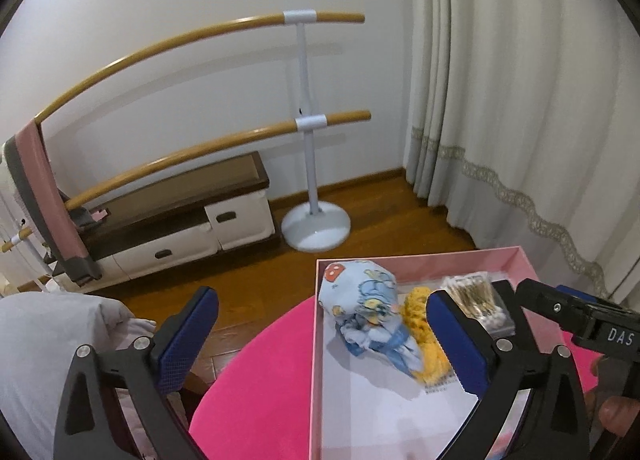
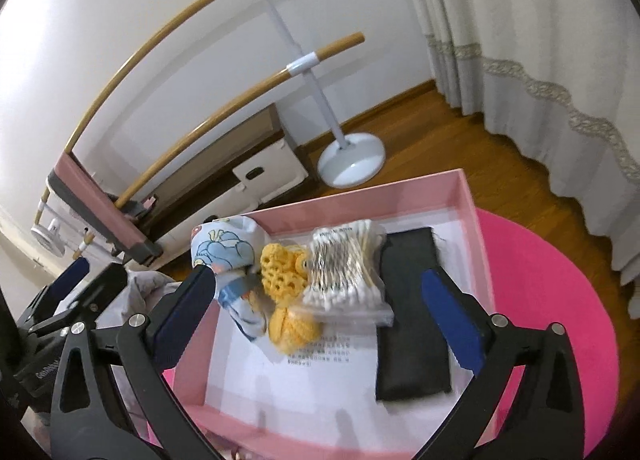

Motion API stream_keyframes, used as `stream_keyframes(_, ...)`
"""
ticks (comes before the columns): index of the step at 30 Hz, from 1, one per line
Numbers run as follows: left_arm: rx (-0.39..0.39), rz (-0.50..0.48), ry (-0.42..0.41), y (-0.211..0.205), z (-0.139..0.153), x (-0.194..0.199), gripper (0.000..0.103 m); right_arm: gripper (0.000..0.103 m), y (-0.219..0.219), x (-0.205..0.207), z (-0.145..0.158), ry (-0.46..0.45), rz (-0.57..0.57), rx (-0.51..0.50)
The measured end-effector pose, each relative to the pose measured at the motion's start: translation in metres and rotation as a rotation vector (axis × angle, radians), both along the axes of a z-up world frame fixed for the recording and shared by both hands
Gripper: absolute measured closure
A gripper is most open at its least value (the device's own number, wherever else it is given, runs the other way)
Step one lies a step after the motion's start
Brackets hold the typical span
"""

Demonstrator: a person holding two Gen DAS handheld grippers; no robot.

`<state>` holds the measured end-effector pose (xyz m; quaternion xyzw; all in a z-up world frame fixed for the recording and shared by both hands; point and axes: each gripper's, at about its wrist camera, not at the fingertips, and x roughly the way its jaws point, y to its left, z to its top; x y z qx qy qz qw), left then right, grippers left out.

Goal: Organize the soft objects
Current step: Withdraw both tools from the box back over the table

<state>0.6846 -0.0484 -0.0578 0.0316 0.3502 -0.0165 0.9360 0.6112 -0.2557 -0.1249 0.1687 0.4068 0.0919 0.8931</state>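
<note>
From my left wrist, my left gripper (image 1: 320, 336) has its jaws spread wide and empty over the pink box (image 1: 416, 258), where the blue cloth (image 1: 366, 312) lies beside the yellow knit (image 1: 420, 324)

From my right wrist, my right gripper (image 2: 316, 300) gapes wide too, empty; cloth (image 2: 224, 252), knit (image 2: 286, 284), cotton swabs (image 2: 344, 268) and black pouch (image 2: 412, 324) sit in a row in the box (image 2: 476, 219)

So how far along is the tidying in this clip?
Near the end: blue printed cloth, yellow crochet piece, cotton swab bag and black pouch already lie in the pink box. Left gripper and right gripper are open, empty. Nothing loose visible.
</note>
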Motion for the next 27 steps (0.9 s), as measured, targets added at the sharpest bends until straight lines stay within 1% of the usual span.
stream_keyframes(1, -0.003, 0.002, -0.01, 0.0, 0.004, -0.006, 0.0, 0.0, 0.0, -0.006, 0.003, -0.008, -0.003, -0.005)
stream_keyframes(4, -0.009, 0.005, -0.039, 0.003, 0.005, -0.043, 0.0, 0.0, 0.001, -0.034, 0.02, -0.045, 0.002, -0.031)
stream_keyframes(5, -0.015, 0.005, -0.05, 0.009, 0.003, -0.063, 0.0, 0.0, 0.002, -0.043, 0.025, -0.057, 0.004, -0.04)
stream_keyframes(8, -0.027, 0.009, -0.082, 0.014, 0.002, -0.103, 0.0, 0.0, 0.005, -0.077, 0.041, -0.11, 0.002, -0.071)
stream_keyframes(14, -0.051, 0.015, -0.147, 0.025, 0.013, -0.191, 0.0, 0.0, 0.006, -0.143, 0.067, -0.205, -0.007, -0.105)
stream_keyframes(19, -0.078, 0.018, -0.189, 0.032, 0.015, -0.247, 0.0, 0.0, 0.007, -0.189, 0.072, -0.245, -0.022, -0.12)
stream_keyframes(22, -0.079, 0.027, -0.21, 0.034, 0.015, -0.278, 0.0, 0.0, 0.007, -0.208, 0.072, -0.258, -0.019, -0.13)
stream_keyframes(26, -0.104, 0.029, -0.23, 0.037, 0.016, -0.322, 0.0, 0.0, 0.008, -0.238, 0.072, -0.28, -0.04, -0.159)
stream_keyframes(27, -0.105, 0.031, -0.236, 0.039, 0.017, -0.328, 0.0, 0.0, 0.009, -0.244, 0.073, -0.287, -0.045, -0.168)
